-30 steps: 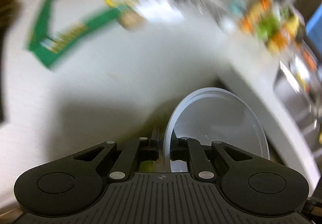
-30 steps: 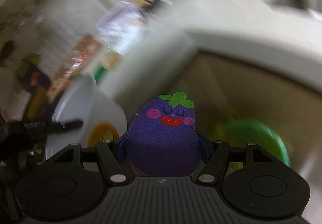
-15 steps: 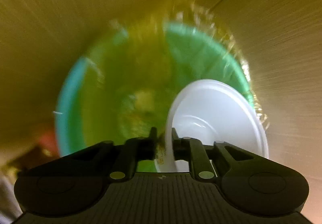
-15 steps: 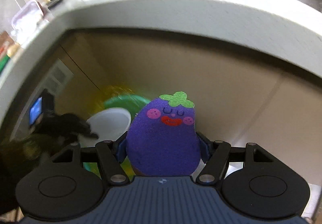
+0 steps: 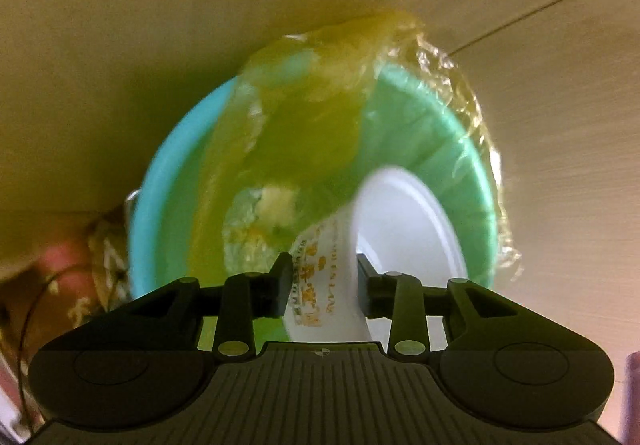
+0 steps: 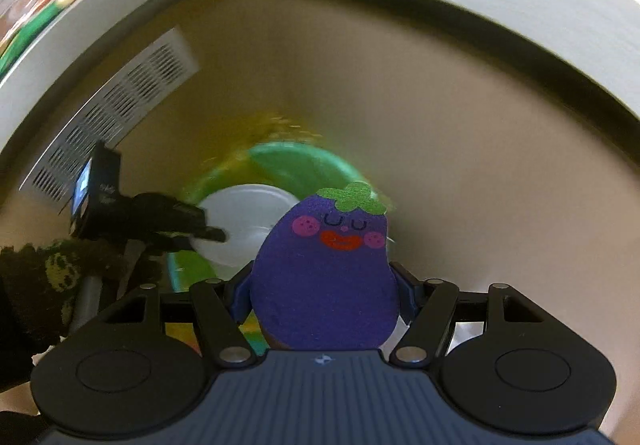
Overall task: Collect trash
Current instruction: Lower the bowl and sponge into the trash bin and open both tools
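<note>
Over the green bin [image 5: 452, 149], our left tool [image 5: 322, 281] had just been opening, its fingers apart around the white bowl [image 5: 404, 229]. Our right tool [image 6: 324, 297] held the purple eggplant sponge [image 6: 324, 277] firmly.

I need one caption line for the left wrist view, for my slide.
Left tongs open, releasing a white disposable bowl over the bag-lined green bin.
</note>
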The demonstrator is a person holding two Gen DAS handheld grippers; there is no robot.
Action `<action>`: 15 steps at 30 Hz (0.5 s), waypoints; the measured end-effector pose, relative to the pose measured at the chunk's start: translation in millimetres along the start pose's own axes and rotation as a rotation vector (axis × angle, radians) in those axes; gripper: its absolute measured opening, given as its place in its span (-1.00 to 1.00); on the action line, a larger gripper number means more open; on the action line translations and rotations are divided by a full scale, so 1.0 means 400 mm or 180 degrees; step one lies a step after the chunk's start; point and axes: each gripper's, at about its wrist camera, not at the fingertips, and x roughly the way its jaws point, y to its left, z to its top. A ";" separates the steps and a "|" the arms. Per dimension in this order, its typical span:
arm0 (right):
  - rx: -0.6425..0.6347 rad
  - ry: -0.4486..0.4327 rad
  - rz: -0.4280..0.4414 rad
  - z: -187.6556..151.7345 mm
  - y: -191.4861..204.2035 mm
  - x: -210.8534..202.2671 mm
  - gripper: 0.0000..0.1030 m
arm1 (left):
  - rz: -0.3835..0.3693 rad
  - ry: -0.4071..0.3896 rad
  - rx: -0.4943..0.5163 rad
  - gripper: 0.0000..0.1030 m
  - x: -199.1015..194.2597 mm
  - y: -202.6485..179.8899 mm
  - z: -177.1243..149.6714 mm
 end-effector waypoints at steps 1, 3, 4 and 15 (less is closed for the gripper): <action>-0.0117 0.0037 0.0008 0.018 0.020 0.017 0.31 | 0.0190 0.0037 0.0256 -0.30 0.043 -0.030 0.008; -0.0388 0.0061 -0.0025 0.040 0.059 0.034 0.31 | 0.0519 0.0136 0.0696 -0.30 0.109 -0.077 0.012; -0.0548 0.0041 -0.0056 0.049 0.080 0.037 0.31 | 0.0519 0.0135 0.0777 -0.30 0.128 -0.081 0.017; -0.0527 0.0229 0.0169 0.038 0.107 0.094 0.31 | -0.0378 -0.0385 -0.0277 -0.31 -0.156 0.075 -0.029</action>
